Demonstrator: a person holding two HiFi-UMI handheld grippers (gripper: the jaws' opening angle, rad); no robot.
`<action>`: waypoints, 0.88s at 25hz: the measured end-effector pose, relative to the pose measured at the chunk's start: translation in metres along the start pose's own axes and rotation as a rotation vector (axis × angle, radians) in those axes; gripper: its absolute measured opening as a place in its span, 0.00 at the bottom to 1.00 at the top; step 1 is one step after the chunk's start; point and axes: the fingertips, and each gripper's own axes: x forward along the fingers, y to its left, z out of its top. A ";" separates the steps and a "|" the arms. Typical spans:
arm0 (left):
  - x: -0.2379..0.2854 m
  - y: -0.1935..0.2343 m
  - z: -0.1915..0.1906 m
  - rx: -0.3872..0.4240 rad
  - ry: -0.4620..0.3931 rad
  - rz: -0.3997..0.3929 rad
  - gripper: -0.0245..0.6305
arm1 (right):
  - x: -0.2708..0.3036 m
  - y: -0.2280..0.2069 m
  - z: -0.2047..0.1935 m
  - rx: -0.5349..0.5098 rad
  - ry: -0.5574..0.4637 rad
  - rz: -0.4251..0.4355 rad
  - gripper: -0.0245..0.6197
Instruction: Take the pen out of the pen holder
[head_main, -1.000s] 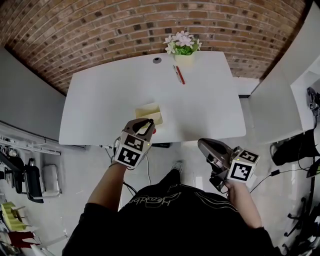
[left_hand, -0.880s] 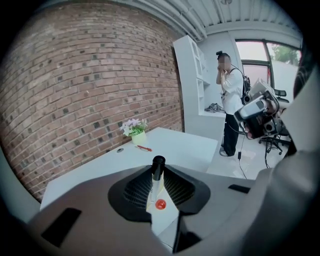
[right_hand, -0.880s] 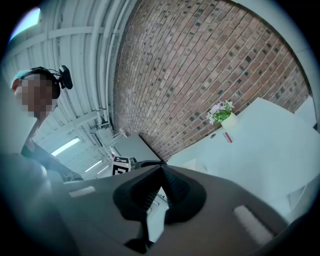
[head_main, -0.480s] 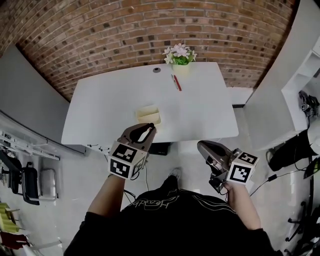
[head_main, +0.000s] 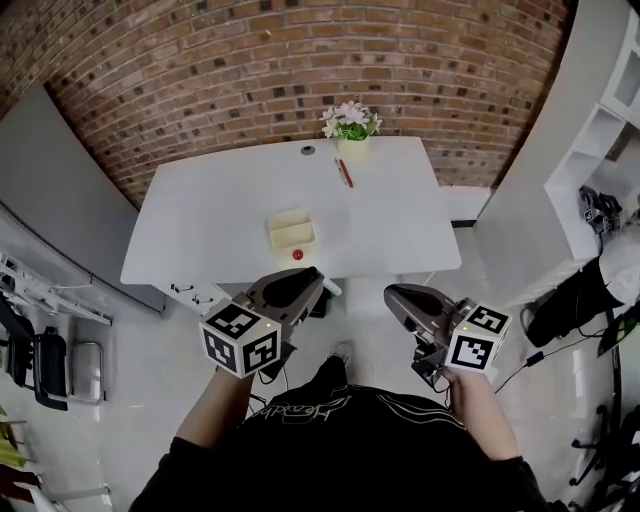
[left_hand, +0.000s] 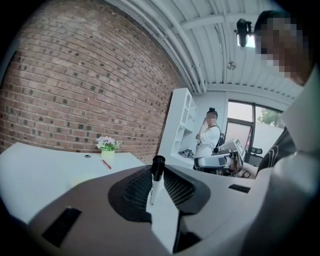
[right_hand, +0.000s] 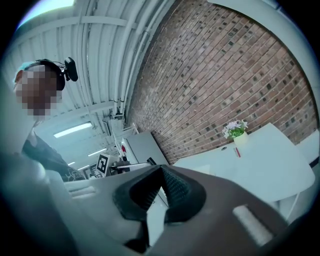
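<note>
A white table (head_main: 200, 220) stands against a red-brick wall (head_main: 300, 60), with pale floor all round it. A grey panel (head_main: 60, 190) runs off to the outer side of the left claw (head_main: 312, 278), and dark chairs (head_main: 45, 360) sit below the panel. White shelving (head_main: 600, 150) rises out past the right claw (head_main: 392, 295). In the left gripper view a second person (left_hand: 209, 135) in a white top stands by that shelving.

Far ahead of both claws, at the table's back edge, is a small pot of pale flowers (head_main: 350, 125). A red pen (head_main: 344, 172) lies flat just on the claws' side of the pot, and a small dark round thing (head_main: 308, 150) sits near it.

Closer in, just ahead of the left claw's tips, is the pen holder (head_main: 291, 230) — a pale yellow open box near the table's front edge. Its contents are too small to make out.

The left claw is at the table's front edge, apart from the holder. It pinches a pen (left_hand: 157, 167) with a white barrel and a black cap, upright between the pads, cap poking past them — so this pen is out of the holder. The right claw hangs beside it over the floor, its tips pressed together on nothing.
</note>
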 end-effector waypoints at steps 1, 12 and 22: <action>-0.003 -0.006 -0.001 -0.007 -0.005 -0.011 0.15 | -0.002 0.004 -0.002 -0.004 0.003 0.003 0.03; -0.019 -0.046 -0.014 -0.039 -0.034 -0.072 0.15 | -0.023 0.026 -0.011 -0.018 -0.018 0.019 0.03; -0.014 -0.068 -0.015 -0.023 -0.049 -0.106 0.15 | -0.037 0.028 -0.024 -0.038 -0.014 0.010 0.03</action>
